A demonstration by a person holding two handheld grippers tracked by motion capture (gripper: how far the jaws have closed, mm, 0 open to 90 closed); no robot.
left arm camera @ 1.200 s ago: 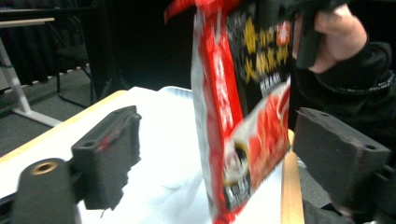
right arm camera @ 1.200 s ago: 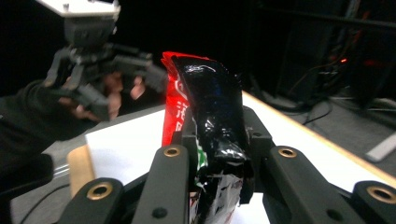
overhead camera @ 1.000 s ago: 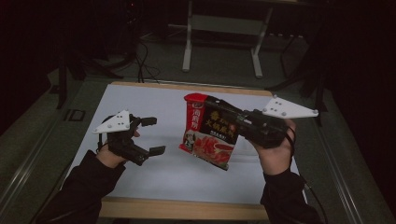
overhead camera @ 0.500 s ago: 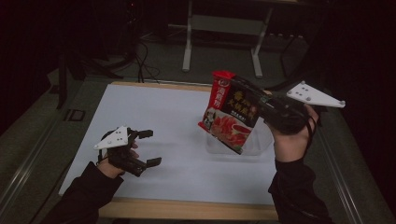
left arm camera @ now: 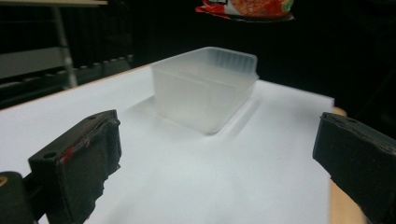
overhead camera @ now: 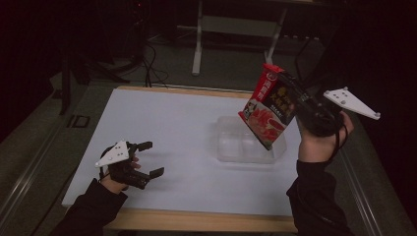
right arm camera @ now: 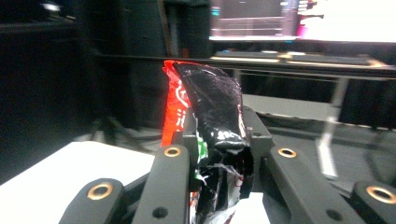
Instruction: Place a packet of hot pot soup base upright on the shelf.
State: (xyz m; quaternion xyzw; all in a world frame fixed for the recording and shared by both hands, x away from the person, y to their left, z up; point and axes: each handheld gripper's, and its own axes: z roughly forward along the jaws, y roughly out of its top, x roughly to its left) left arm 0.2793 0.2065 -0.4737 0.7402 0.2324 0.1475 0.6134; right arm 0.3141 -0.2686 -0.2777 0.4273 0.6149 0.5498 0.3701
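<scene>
Here a red food packet (overhead camera: 268, 111) is pinched between the jaws of the right gripper (overhead camera: 293, 101) and held in the air above the clear plastic tub (overhead camera: 231, 147), which sits on the white table (overhead camera: 162, 123) towards its right side. In the right gripper view the jaws are pressed onto the packet (right arm camera: 210, 140) approx. at mid-body, w/ the crumpled top edge standing up past them. In the high view the packet hangs tilted, lower corner pointed at the tub's near-right part, not yet touching it.

The left gripper (overhead camera: 145, 158) is parked low on the table at the near-left, well apart from the tub, jaws spread wide w/ nothing between them; in its own view the tub (left arm camera: 205, 88) is seen ahead and the packet's bottom edge (left arm camera: 247, 7) above it.

The step in hand is judged to be lowering the packet into the tub. To be done well: the packet should be centred over the opening first, then turned flatter so the long side matches the tub's length, then lowered until its lower edge is inside the walls. Release should be held off until the packet is supported, else it may tip over the rim. The light tub could be nudged, so the wall should not be pushed; the left gripper could be brought over to steady it if req'd.
</scene>
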